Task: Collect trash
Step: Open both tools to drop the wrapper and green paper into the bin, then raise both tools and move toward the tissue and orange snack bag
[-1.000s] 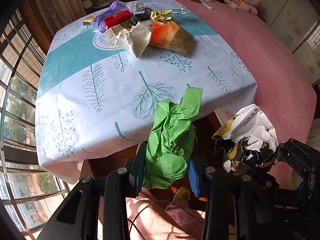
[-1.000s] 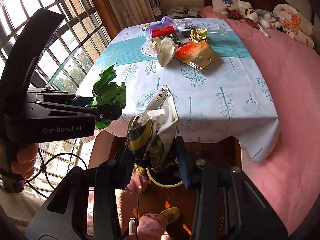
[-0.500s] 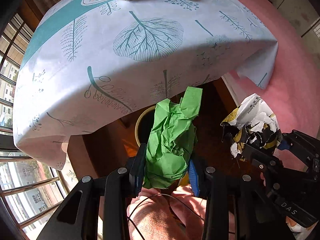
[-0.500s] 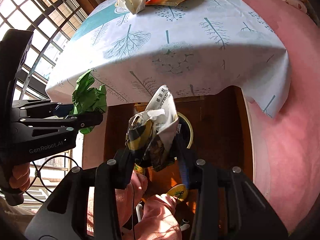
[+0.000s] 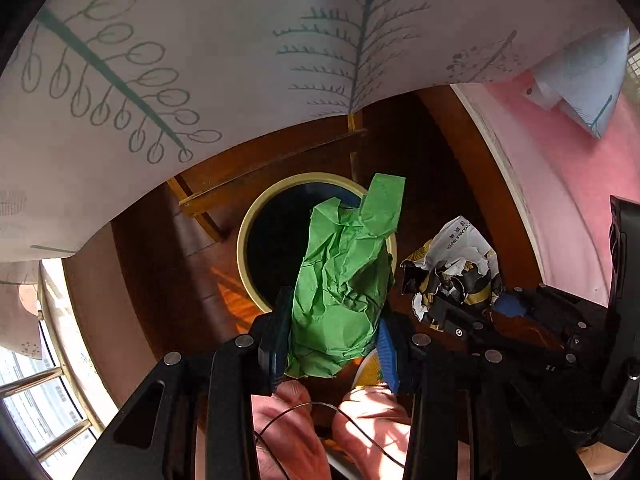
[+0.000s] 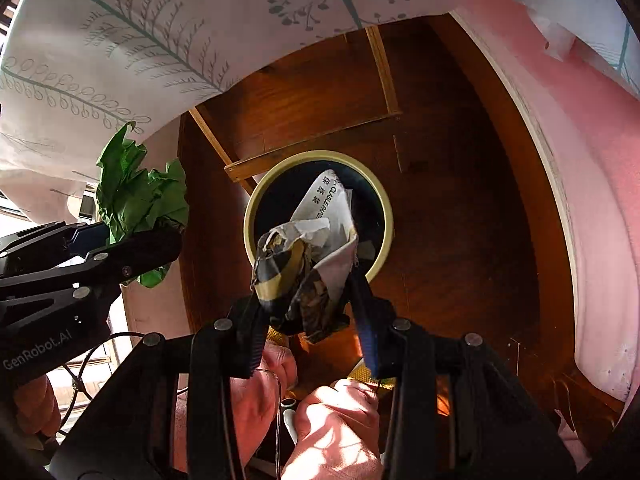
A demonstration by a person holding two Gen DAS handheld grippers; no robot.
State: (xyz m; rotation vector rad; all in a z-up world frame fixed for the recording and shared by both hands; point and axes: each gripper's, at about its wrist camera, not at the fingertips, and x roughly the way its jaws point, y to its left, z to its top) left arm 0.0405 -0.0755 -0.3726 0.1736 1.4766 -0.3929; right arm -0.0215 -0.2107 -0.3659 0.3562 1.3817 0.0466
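My left gripper point(image 5: 334, 334) is shut on a crumpled green paper point(image 5: 340, 288), held above a round bin with a cream rim point(image 5: 256, 216) on the dark wooden floor under the table. My right gripper point(image 6: 308, 312) is shut on a crumpled white, black and gold wrapper point(image 6: 316, 256), which hangs over the same bin point(image 6: 380, 200). From the right wrist, the left gripper point(image 6: 132, 248) and its green paper point(image 6: 136, 192) sit at the left. In the left wrist view the right gripper point(image 5: 460, 304) and the wrapper point(image 5: 456, 264) sit to the right of the bin.
The leaf-print tablecloth point(image 5: 200, 60) hangs overhead and close in front. A wooden table brace point(image 6: 312, 140) runs just behind the bin. A pink bedspread point(image 6: 592, 200) fills the right side. A person's pink-clad knees point(image 6: 332, 432) are below the grippers. Window bars point(image 5: 36, 400) stand at the left.
Both grippers have dropped from above the tabletop to below its edge, each still holding its trash. The bin has come into view and now lies right under them.
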